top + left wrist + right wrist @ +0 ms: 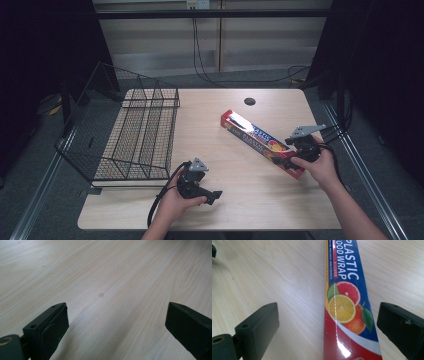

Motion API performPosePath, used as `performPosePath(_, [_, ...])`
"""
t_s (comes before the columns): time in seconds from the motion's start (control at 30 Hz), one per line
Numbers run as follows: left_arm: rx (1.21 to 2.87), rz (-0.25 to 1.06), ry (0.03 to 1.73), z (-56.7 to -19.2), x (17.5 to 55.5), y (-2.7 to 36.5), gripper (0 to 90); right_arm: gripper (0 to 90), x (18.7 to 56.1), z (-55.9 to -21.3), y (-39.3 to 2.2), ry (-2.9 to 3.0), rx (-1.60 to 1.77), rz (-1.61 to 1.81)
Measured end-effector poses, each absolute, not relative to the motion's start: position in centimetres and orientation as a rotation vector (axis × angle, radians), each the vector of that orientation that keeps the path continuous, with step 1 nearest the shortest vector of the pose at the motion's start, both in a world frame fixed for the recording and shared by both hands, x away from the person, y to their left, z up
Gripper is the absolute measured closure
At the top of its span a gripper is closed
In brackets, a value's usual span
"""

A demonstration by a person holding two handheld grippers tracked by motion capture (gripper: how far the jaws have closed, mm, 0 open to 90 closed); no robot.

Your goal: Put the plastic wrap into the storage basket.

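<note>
Left gripper (216, 196) held released above bare table (105, 277). Right gripper (328, 322) spread, unclenched, astride long red-and-blue cardboard plastic-wrap box (344, 302): judged light, stiff, glossy-slick; best pinched across its narrow sides.

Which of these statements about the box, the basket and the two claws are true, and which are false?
1. The box lies flat on the table. True.
2. The right claw is shut on the box. False: its jaws stand open, the box between them.
3. The basket holds the box. False: the box lies to the right of it.
4. The left claw is open over bare wood. True.
5. The box shows citrus fruit. True.
</note>
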State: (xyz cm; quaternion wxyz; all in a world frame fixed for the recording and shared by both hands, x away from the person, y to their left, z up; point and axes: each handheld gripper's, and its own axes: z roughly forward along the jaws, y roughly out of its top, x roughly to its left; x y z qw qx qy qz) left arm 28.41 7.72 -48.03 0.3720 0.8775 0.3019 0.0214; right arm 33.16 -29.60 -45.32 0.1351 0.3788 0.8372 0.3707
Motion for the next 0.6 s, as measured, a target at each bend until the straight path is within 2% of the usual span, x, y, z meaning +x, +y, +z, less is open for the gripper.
performPosePath(0.33, [2.257,0.051,0.765,-48.2,28.3,7.6,4.8,3.1,35.2,-45.1,-28.0,2.478,1.094,1.042])
performPosePath(0.47, [2.255,0.042,0.763,-48.3,28.3,7.5,4.8,0.2,36.2,-45.2,-27.3,2.521,1.087,1.01])
performPosePath(0.6, [2.253,0.043,0.761,-48.3,28.3,7.5,4.8,2.0,36.8,-45.4,-26.9,2.539,1.12,0.989])
